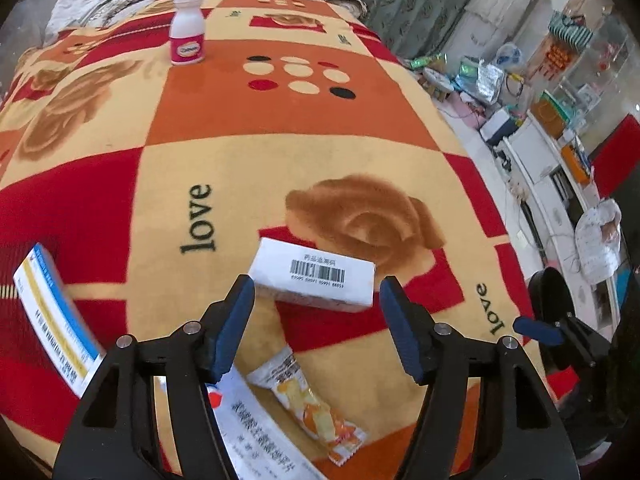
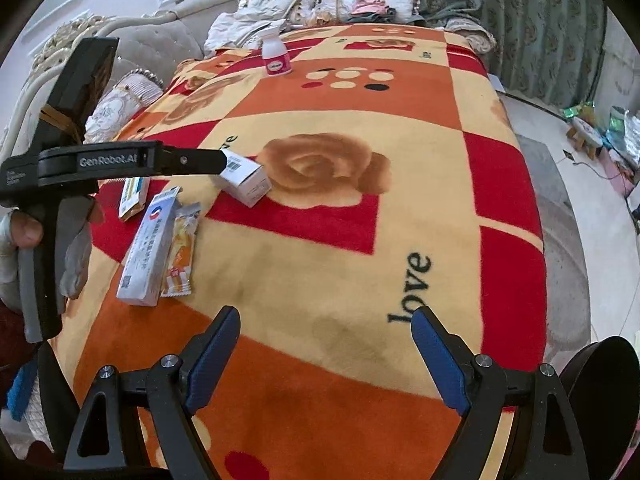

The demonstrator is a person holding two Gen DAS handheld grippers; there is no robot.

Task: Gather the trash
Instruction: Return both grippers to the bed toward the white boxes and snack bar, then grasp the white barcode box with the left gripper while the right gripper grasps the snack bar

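Note:
A white barcode box lies on the red and orange blanket, just ahead of my open left gripper; the box sits between the fingertips, untouched. Below it lie an orange snack wrapper and a long white medicine box. A blue-and-yellow box lies to the left. A white and pink bottle stands far back. In the right wrist view my right gripper is open and empty over bare blanket; the left gripper reaches the barcode box, with the wrapper, long box and bottle visible.
A dark round bin rim shows at the lower right, also in the left wrist view. Pillows and folded cloth line the far end of the bed. The floor to the right is cluttered with boxes and bags.

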